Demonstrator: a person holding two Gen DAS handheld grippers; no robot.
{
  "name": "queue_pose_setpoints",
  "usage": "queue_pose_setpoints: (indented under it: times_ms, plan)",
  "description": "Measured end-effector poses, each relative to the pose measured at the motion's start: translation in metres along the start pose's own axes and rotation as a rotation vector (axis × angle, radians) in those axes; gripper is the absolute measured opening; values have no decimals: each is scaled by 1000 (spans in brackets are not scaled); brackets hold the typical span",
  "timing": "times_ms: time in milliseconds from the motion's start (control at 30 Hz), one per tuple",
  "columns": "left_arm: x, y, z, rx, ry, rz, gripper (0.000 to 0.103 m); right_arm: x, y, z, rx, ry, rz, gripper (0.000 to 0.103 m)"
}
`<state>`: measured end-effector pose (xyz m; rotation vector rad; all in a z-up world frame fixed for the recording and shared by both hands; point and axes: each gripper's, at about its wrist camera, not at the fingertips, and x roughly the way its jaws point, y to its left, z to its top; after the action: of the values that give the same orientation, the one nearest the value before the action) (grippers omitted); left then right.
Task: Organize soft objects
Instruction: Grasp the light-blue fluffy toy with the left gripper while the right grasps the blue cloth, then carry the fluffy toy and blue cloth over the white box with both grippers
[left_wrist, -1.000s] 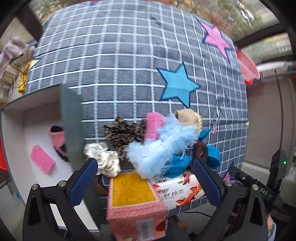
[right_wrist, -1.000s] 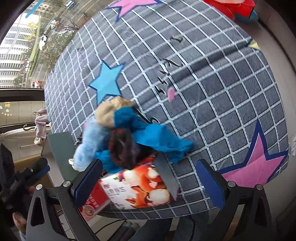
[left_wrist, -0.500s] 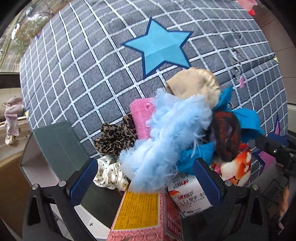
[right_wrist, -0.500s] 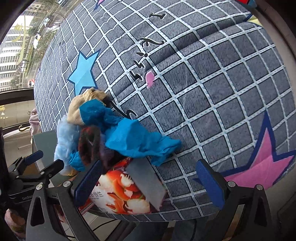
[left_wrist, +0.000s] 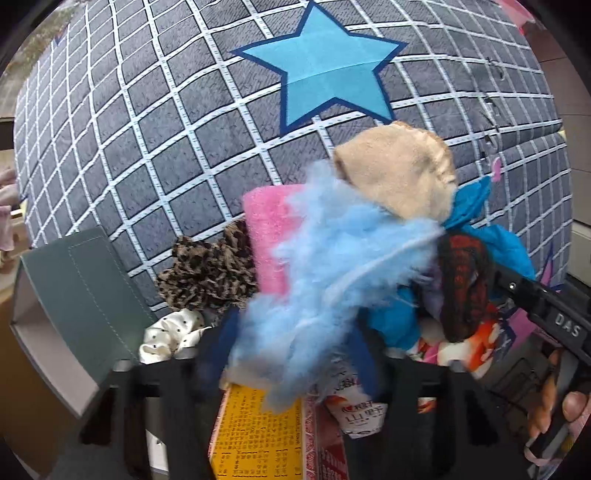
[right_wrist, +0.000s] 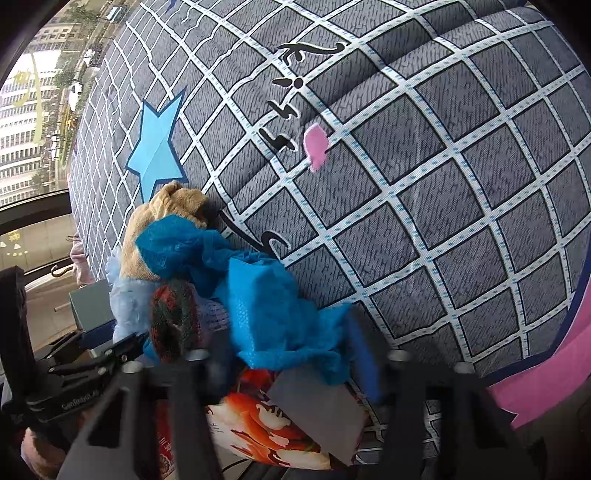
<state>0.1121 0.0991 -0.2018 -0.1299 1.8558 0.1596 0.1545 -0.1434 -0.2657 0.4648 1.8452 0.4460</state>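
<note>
A pile of soft things lies on the checked cloth. In the left wrist view my left gripper (left_wrist: 295, 354) has its fingers closed in on the light blue fluffy piece (left_wrist: 332, 266). Beside it lie a pink sponge (left_wrist: 269, 229), a beige pouch (left_wrist: 399, 173), a leopard scrunchie (left_wrist: 207, 273) and a white dotted scrunchie (left_wrist: 170, 332). In the right wrist view my right gripper (right_wrist: 291, 354) is closed in on the blue mesh cloth (right_wrist: 266, 302). A red-black knit piece (right_wrist: 170, 317) lies to its left.
A grey-green box (left_wrist: 85, 295) with a white inside stands open at the left. A yellow-pink packet (left_wrist: 258, 432) and a printed tissue pack (right_wrist: 266, 421) lie at the table's near edge. The checked cloth (right_wrist: 443, 184) stretches beyond the pile.
Both grippers have moved forward into the pile and closed from wide open. The left now holds the light blue fluff, the right the blue mesh cloth.
</note>
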Motion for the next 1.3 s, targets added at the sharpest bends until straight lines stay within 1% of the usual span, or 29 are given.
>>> queue_pose_setpoints:
  times_ms: [33, 133, 233, 433, 467, 567, 633, 700, 733, 767, 933, 1000, 1133, 1300]
  plan:
    - [0, 1, -3, 4, -11, -10, 36, -2, -2, -2, -2, -5, -1, 36]
    - [-11, 3, -12, 25, -79, -12, 31, -13, -9, -1, 17, -20, 21, 32]
    - [-28, 7, -23, 16, -150, -32, 31, -31, -23, -3, 32, -39, 49, 31]
    - [-67, 26, -43, -40, -290, -92, 31, -60, -33, -13, 38, -81, 92, 30]
    - [-74, 24, -41, -48, -306, -102, 31, -64, -35, -16, 39, -87, 99, 30]
    - [-87, 22, -45, -66, -340, -134, 31, -75, -36, -24, 45, -103, 120, 30]
    - [-96, 23, -54, -75, -364, -162, 31, -82, -37, -27, 47, -113, 130, 30]
    - [-101, 15, -57, -78, -378, -183, 31, -88, -39, -31, 47, -122, 135, 30]
    - [-101, 8, -58, -75, -384, -185, 31, -92, -41, -33, 49, -127, 138, 30]
    - [-103, 3, -62, -66, -394, -186, 31, -91, -34, -35, 50, -131, 139, 30]
    - [-110, -13, -81, -34, -419, -208, 31, -94, -28, -45, 49, -155, 131, 30]
    - [-112, -20, -89, -20, -428, -220, 31, -101, -27, -53, 38, -170, 119, 30]
    - [-118, -32, -105, 3, -449, -240, 31, -112, -13, -61, -24, -215, 62, 30]
    - [-121, -50, -127, 67, -469, -205, 31, -123, -1, -75, -74, -248, 13, 30]
